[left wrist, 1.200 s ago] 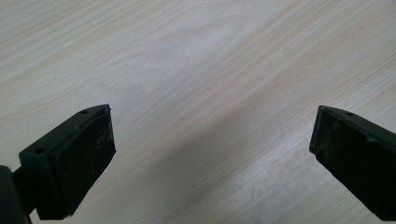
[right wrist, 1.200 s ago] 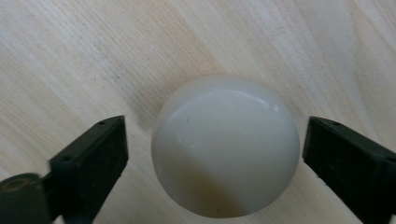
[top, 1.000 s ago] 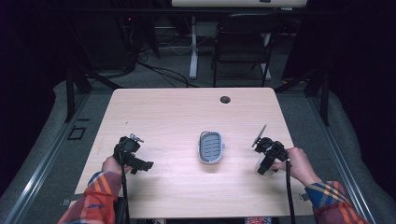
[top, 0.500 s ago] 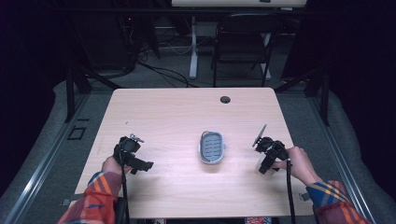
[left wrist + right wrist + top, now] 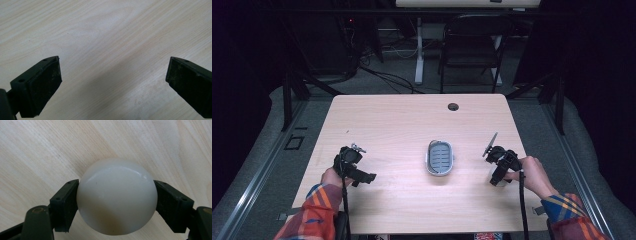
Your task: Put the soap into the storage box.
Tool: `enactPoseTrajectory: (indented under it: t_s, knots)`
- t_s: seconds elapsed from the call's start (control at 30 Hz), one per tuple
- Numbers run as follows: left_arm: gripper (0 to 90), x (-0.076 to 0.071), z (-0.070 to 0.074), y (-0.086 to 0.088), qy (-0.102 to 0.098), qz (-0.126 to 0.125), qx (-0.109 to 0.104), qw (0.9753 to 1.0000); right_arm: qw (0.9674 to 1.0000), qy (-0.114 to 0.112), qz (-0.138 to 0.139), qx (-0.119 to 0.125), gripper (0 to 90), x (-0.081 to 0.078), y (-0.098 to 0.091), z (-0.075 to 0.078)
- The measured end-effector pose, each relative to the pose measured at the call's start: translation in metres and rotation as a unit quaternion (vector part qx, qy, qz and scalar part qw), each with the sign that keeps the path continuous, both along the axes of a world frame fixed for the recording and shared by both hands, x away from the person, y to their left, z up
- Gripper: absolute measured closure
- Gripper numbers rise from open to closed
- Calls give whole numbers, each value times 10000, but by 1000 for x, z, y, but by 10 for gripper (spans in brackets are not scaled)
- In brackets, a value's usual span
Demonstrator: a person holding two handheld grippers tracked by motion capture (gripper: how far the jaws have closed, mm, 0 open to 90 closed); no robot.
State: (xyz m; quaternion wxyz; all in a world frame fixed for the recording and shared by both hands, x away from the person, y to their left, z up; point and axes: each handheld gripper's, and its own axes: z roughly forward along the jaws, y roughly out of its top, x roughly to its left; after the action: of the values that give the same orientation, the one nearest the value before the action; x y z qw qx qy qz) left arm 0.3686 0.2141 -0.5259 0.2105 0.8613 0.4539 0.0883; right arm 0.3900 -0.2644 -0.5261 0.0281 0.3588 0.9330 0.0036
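Note:
A smooth white ball (image 5: 117,195) rests on the pale wooden table (image 5: 402,125) near its right edge. My right gripper (image 5: 116,202) is shut on it, one black pad pressing each side. From above, that right gripper (image 5: 498,172) points down at the table with a pale bit of the ball (image 5: 492,174) under it. A grey oval dish (image 5: 440,157) with a slatted bottom lies in the middle of the table, left of the right gripper. My left gripper (image 5: 362,176) hovers at the front left. Its jaws stand wide open (image 5: 113,85) over bare wood.
A round cable hole (image 5: 453,106) sits near the table's far edge. Behind the table stand a dark chair (image 5: 472,50) and a white desk leg (image 5: 418,50) with cables on the floor. Bare wood lies between the dish and each gripper.
The right gripper's jaws have drawn in around the white ball. Both hands stay where they were, and the dish has not moved.

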Motion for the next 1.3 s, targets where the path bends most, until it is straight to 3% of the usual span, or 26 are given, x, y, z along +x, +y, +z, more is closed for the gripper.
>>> enactPoseTrajectory:
  t_s: [0.2,0.3,0.37,0.6,0.73,0.83,0.97,1.0,1.03,1.3]
  knots:
    - [2,0,0,0,13,1,7,10000,10000,5,66,-72,241,1,1,4]
    - [2,0,0,0,16,14,0,10000,10000,14,-6,20,241,1,2,4]
    - [2,0,-1,0,22,20,3,10000,9999,41,72,-90,241,3,3,6]
    - [2,0,0,1,29,35,12,10000,9999,25,98,-119,242,5,4,12]
    - [2,0,0,1,19,33,15,10000,10000,-35,37,-35,242,5,5,13]
    - [2,0,0,1,27,41,17,10000,9999,-22,126,-111,242,8,9,19]
    - [2,0,-1,1,27,42,14,10000,9999,-94,109,-36,242,10,13,21]
    - [2,0,-1,1,27,42,14,10000,9996,-21,230,-177,242,12,14,24]
    - [2,0,-1,0,29,42,15,10000,9998,-75,169,-99,242,12,15,23]
    - [2,0,-1,1,34,46,20,10000,9995,-41,262,-166,242,20,22,29]
